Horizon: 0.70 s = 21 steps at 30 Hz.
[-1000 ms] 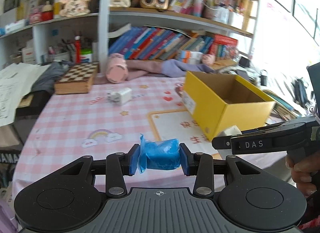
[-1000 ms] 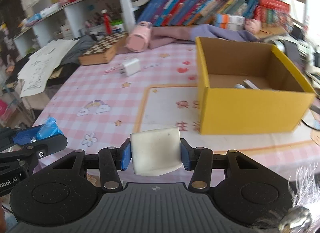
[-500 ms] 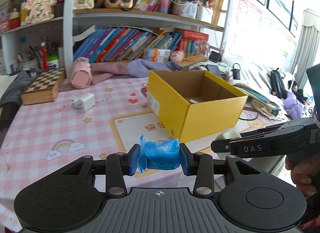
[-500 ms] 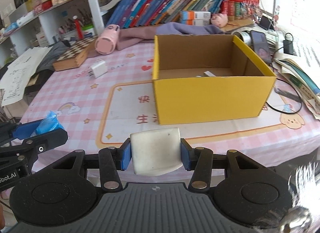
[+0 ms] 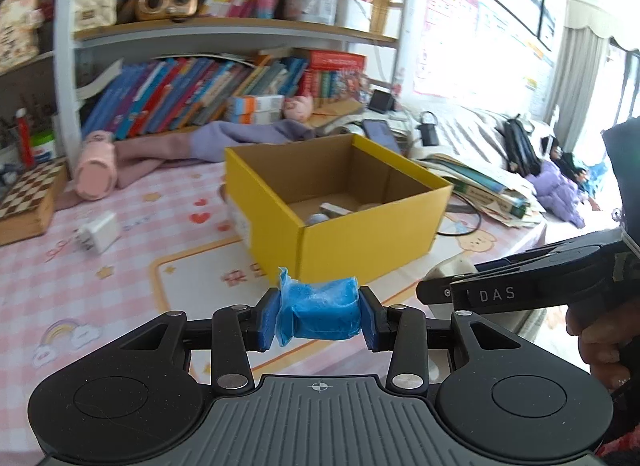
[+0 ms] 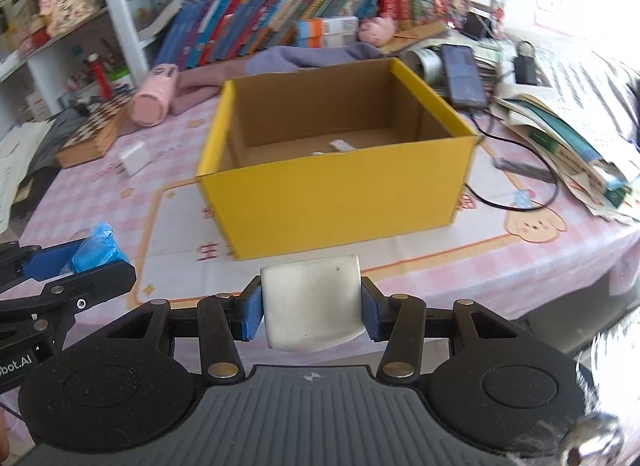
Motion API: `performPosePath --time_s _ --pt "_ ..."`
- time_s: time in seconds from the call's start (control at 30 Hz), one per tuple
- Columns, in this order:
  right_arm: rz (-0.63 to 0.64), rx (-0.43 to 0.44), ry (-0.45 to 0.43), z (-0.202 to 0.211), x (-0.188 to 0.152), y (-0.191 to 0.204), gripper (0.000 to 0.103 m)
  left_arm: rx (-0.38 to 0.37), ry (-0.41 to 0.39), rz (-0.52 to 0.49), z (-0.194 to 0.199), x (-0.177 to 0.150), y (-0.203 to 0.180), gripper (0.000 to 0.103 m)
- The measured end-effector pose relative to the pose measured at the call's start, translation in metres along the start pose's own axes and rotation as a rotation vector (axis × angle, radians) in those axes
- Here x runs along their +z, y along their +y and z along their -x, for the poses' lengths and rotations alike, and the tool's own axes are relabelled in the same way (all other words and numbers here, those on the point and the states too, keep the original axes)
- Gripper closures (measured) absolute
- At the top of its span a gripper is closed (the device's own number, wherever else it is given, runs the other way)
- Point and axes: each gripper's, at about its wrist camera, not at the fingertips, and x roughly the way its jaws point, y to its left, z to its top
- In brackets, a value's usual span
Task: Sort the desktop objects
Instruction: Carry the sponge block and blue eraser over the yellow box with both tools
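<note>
My left gripper is shut on a blue plastic-wrapped packet, held above the table in front of the yellow cardboard box. My right gripper is shut on a white rounded block, also facing the yellow box from its near side. Each gripper shows in the other view: the right gripper body at the right edge, the left one with the blue packet at the left edge. Small white items lie on the box floor.
A white charger, a pink tumbler and a chessboard box lie left of the yellow box on the pink checked tablecloth. Books, a phone and cables crowd the right side. Bookshelves stand behind.
Both grippers swung to the right with their loads, so the yellow box now sits closer to the centre of both views. Both grips look unchanged.
</note>
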Motion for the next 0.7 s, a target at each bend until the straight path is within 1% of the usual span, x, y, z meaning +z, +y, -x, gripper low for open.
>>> performPosePath --time_s 0.2,0.33,0.43,0.53,0.63,0.7 --pt "-0.034 -0.032 -0.019 -0.001 0.007 -0.026 0.058 -0.057 -0.023 -0.069 -0.019 0.015 -0.021 0.064" --pt "-0.03 -0.042 -0.052 -0.001 0.016 -0.037 0.058 -0.072 -0.048 -0.104 -0.03 0.027 -0.032 0.064" --pt "-0.014 -0.046 -0.101 0.0 0.028 -0.044 0.058 -0.068 -0.086 -0.107 -0.035 0.038 -0.037 0.064" --pt "0.001 -0.048 -0.164 0.001 0.045 -0.052 0.058 -0.054 -0.108 -0.102 -0.044 0.051 -0.04 0.064" --pt "0.025 -0.037 -0.207 -0.004 0.065 -0.061 0.058 -0.032 -0.109 -0.095 -0.056 0.061 -0.04 0.064" --pt "0.044 -0.021 -0.217 -0.012 0.078 -0.065 0.058 -0.015 -0.1 -0.085 -0.066 0.067 -0.04 0.064"
